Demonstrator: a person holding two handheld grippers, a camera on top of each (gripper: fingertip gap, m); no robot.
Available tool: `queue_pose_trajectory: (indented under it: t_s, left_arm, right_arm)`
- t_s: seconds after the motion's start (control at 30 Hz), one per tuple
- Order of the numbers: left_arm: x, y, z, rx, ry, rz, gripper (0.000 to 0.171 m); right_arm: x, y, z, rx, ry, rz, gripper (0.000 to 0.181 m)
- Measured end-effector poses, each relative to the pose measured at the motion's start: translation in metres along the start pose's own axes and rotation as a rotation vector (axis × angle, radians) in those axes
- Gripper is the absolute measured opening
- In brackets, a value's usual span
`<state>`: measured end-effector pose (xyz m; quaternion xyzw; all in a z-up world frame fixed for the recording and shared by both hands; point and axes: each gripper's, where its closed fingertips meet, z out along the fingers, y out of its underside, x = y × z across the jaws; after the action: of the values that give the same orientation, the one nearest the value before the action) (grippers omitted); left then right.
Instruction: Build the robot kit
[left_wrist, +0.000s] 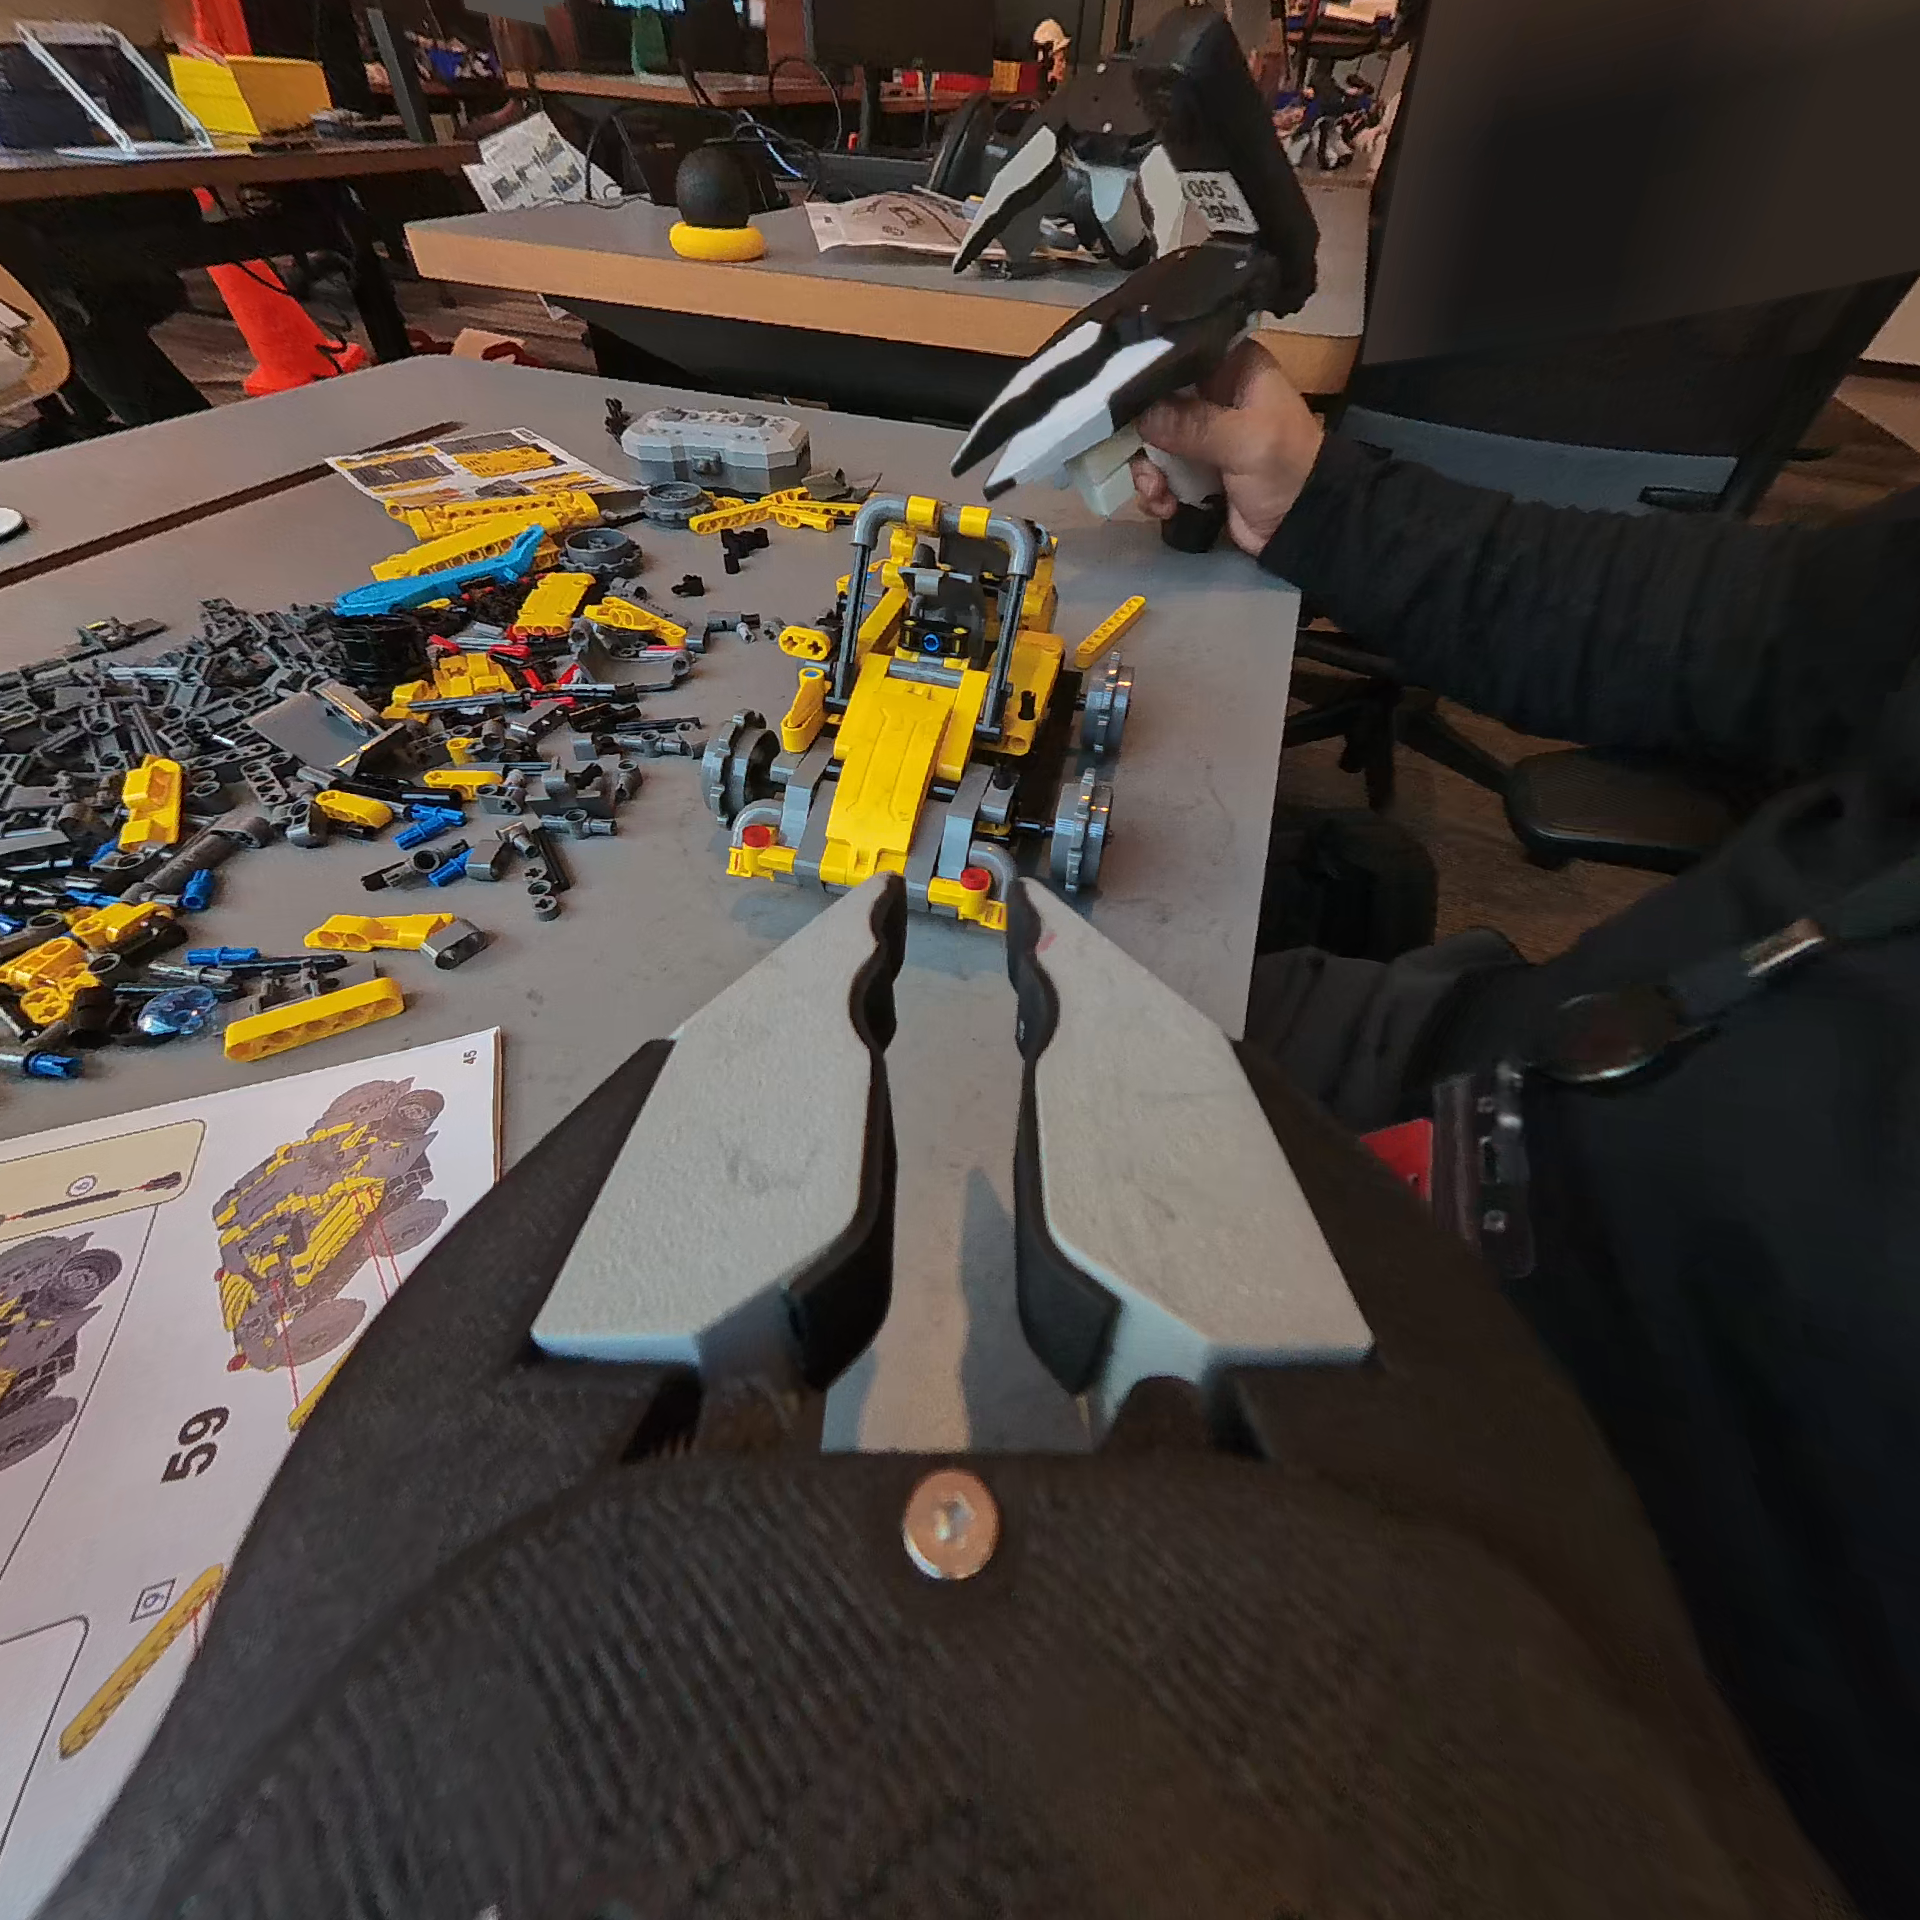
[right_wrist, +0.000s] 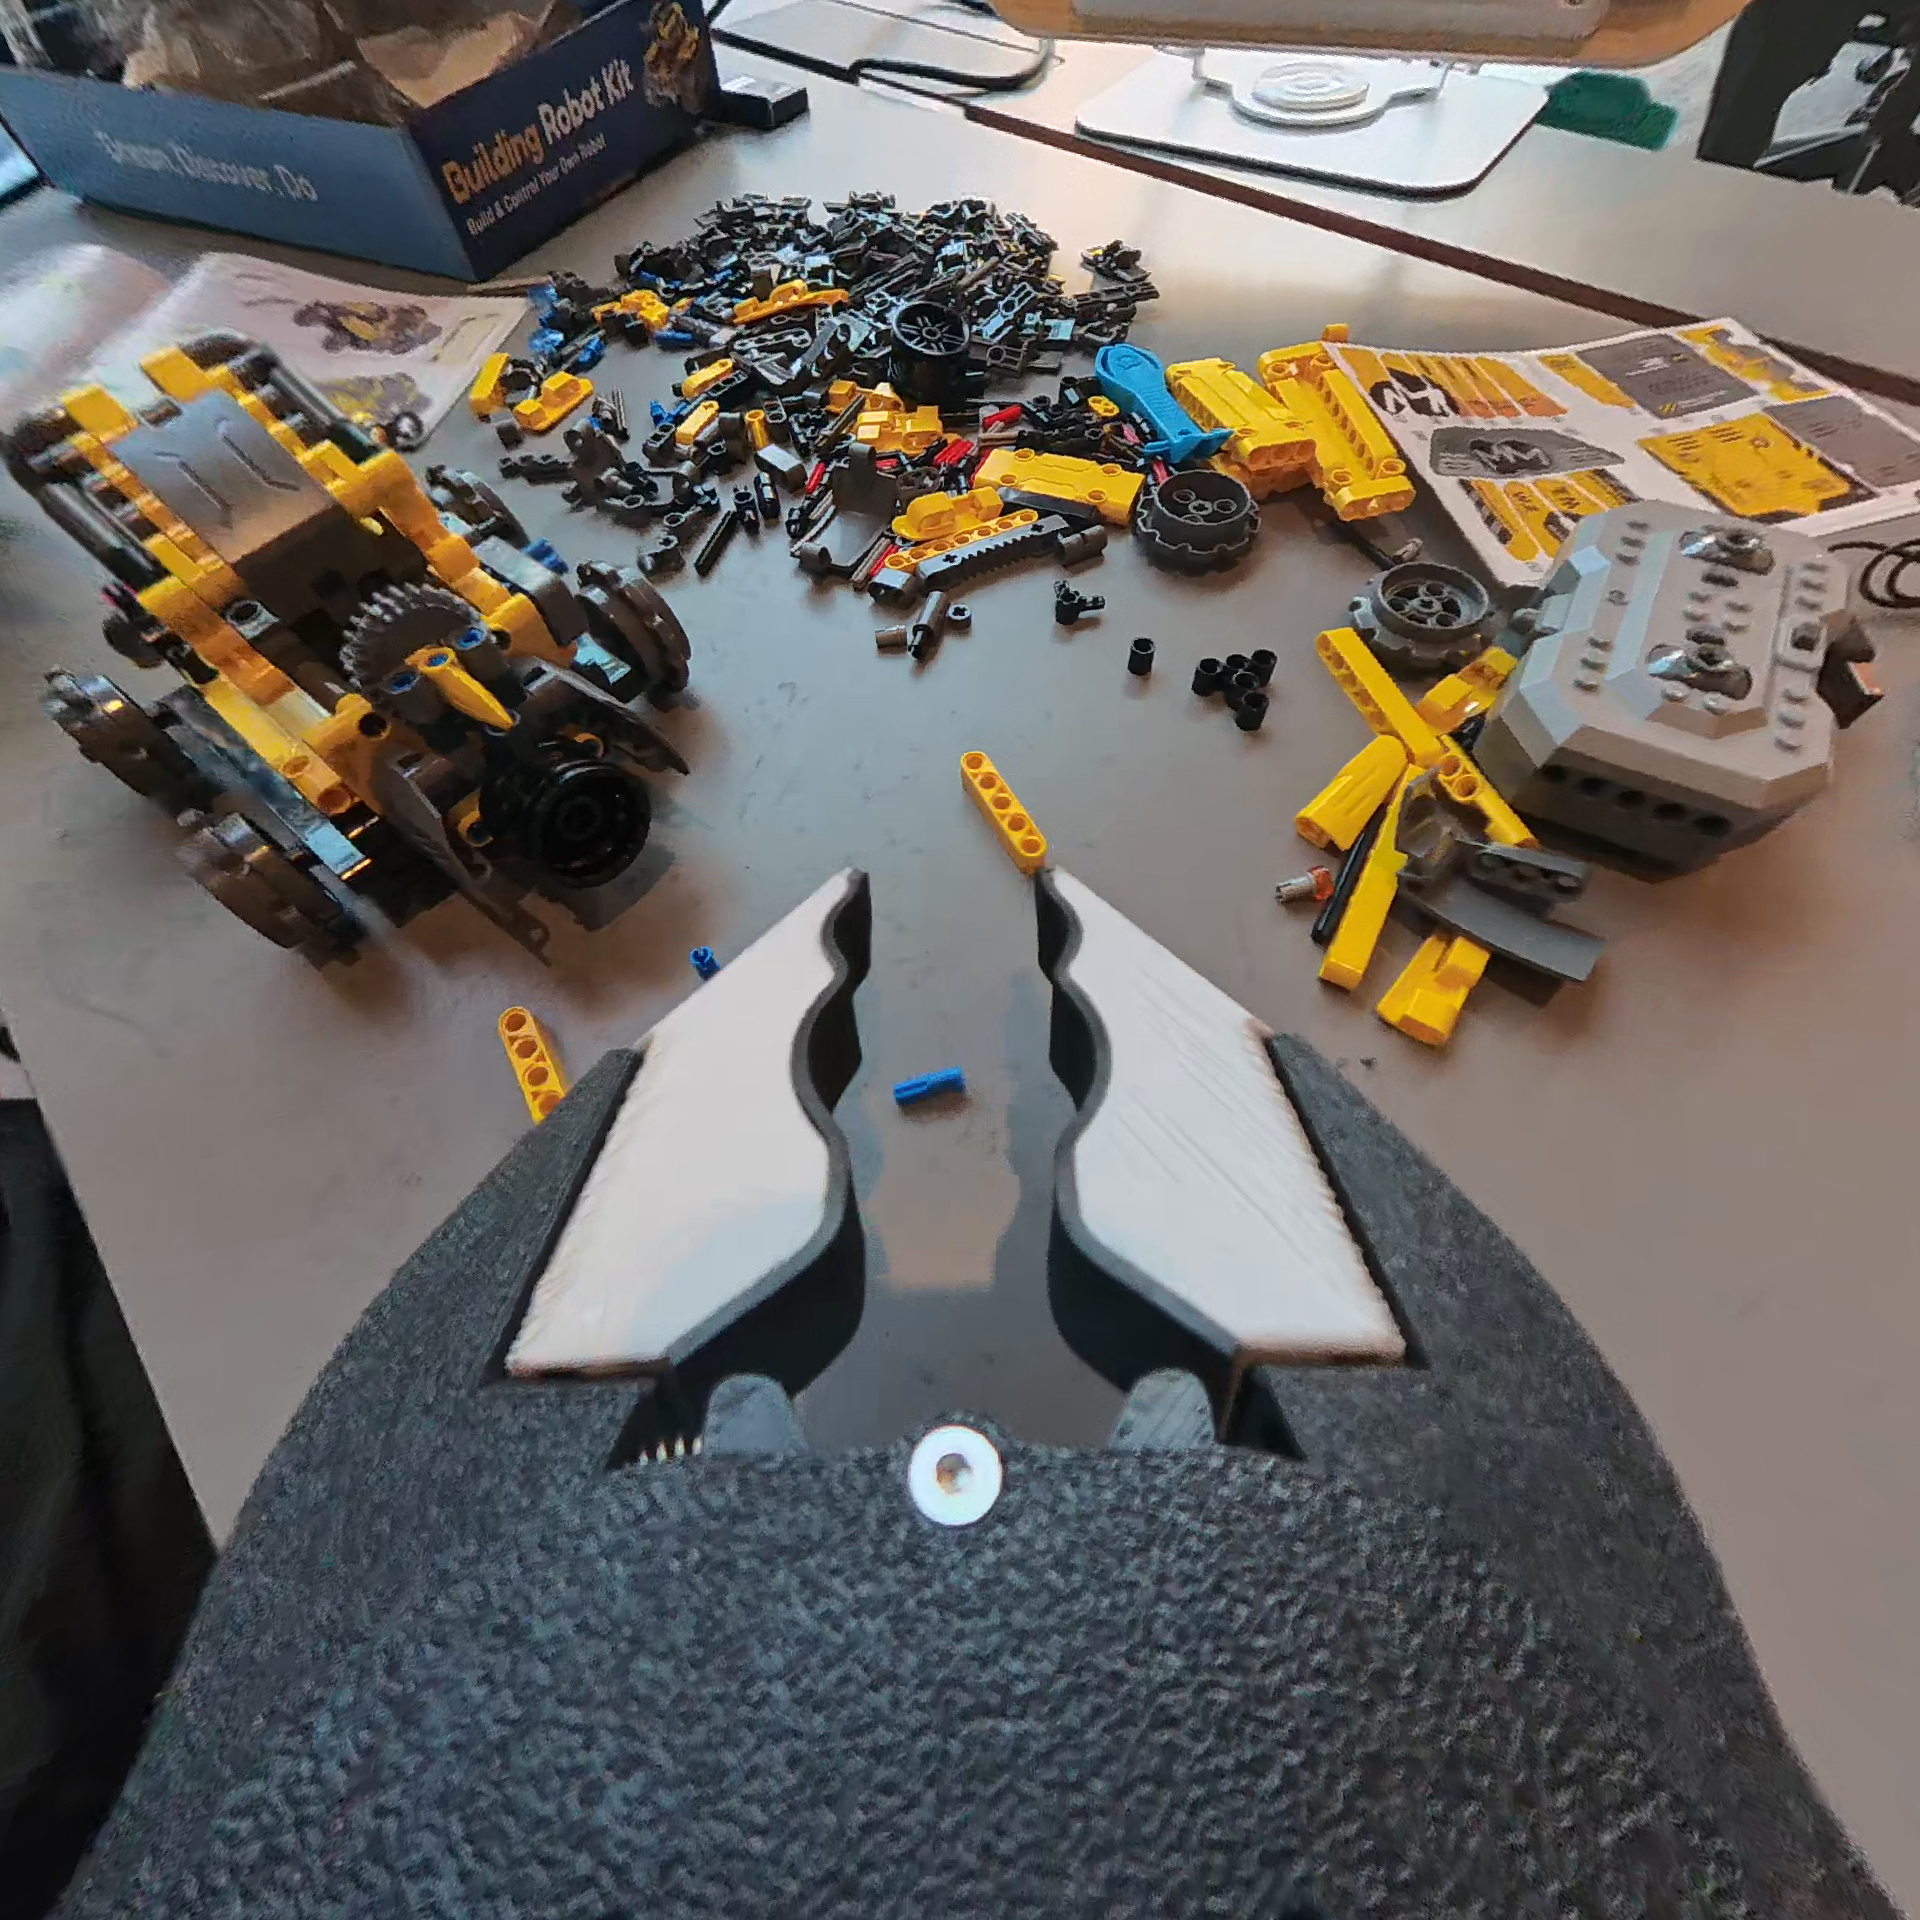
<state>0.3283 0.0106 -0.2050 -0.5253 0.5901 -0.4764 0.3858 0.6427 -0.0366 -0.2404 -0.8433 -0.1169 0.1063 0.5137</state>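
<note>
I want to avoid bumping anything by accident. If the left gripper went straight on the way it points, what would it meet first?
Most likely the yellow toy vehicle. The left gripper is open and empty, and its fingertips point at the vehicle's near end on the table. How far apart they are is hard to judge.

Dim indoor light; fisheye-warped edges; vehicle blurred.

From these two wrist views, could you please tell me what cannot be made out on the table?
- Instruction booklet, left wrist view: its lower half is hidden by the left gripper body and cut off by the frame's edge.
- Yellow vehicle, right wrist view: blurred; its left side reaches the frame's edge.
- Parts pile, right wrist view: pieces too small to identify.
</note>
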Motion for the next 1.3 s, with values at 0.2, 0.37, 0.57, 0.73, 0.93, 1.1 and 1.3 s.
queue_pose_trajectory:
  t_s: [0.2,0.37,0.57,0.73,0.93,1.1,1.3]
  left_arm:
    - [-0.003,-0.002,-0.002,0.017,0.041,-0.076,0.020]
    - [-0.004,-0.007,-0.007,0.058,0.075,-0.124,0.021]
    - [-0.002,-0.011,-0.010,0.090,0.096,-0.126,0.021]
    - [-0.001,-0.011,-0.011,0.090,0.096,-0.115,0.021]
    - [-0.001,-0.009,-0.008,0.072,0.090,-0.106,0.021]
    - [-0.001,-0.007,-0.007,0.061,0.082,-0.104,0.021]
    - [-0.002,-0.007,-0.006,0.058,0.084,-0.109,0.021]
  right_arm:
    - [0.019,0.019,-0.018,-0.050,0.142,0.128,0.032]
    - [-0.002,0.054,-0.025,-0.230,0.095,0.111,0.038]
    - [-0.012,0.062,-0.021,-0.291,0.019,0.080,0.011]
    - [-0.014,0.060,-0.018,-0.291,-0.045,0.096,0.011]
    - [-0.019,0.056,-0.009,-0.300,-0.091,0.037,0.009]
    - [-0.031,0.052,0.001,-0.306,-0.144,-0.010,0.008]
    - [-0.045,0.049,0.008,-0.310,-0.187,-0.050,0.008]
